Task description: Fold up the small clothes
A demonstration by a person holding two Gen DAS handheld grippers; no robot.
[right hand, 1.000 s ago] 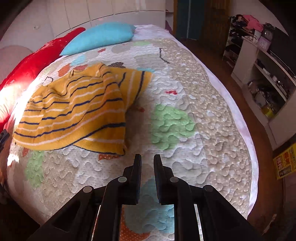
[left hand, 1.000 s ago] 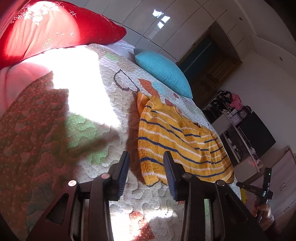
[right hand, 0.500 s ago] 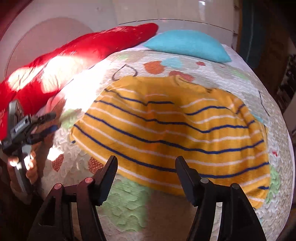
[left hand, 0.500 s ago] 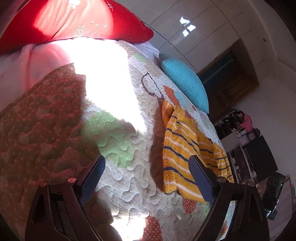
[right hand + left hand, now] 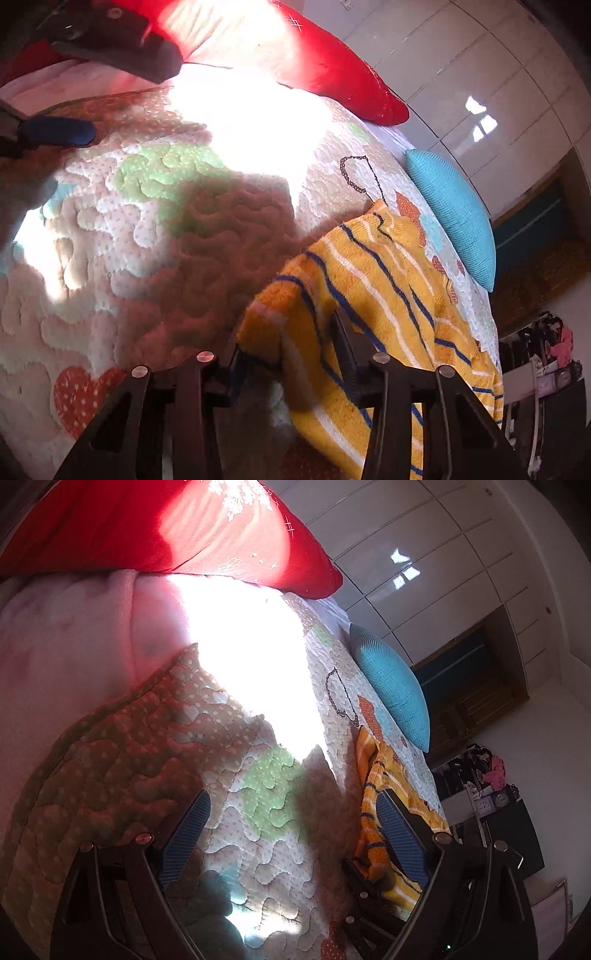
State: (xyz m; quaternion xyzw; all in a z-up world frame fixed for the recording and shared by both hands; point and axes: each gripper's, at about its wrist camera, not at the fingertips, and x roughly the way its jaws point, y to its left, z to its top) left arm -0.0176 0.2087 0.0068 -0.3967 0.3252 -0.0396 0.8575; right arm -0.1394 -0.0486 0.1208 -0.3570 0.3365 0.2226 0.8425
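Note:
A yellow sweater with blue and white stripes (image 5: 388,295) lies spread on the quilted bed (image 5: 155,229). My right gripper (image 5: 290,360) is at its near corner. Its jaws are closing and the bunched, lifted corner fills the gap between the pads. In the left wrist view the sweater (image 5: 373,794) runs along the right side, with the right gripper (image 5: 364,882) dark beneath its raised edge. My left gripper (image 5: 291,830) stands wide open over bare quilt to the left of the sweater, nothing between its fingers. It also shows in the right wrist view, the left gripper (image 5: 107,99) at the upper left.
A red pillow (image 5: 166,528) and a pink blanket (image 5: 66,646) lie at the bed's head. A teal cushion (image 5: 454,218) rests beyond the sweater. White wardrobe doors (image 5: 424,572) stand behind. Shelves with clutter (image 5: 491,794) are to the right of the bed. Strong sunlight falls on the quilt.
My right gripper swung across the bed to the sweater's corner, opened, then narrowed around the cloth. My left gripper opened wide and drifted left, off the sweater.

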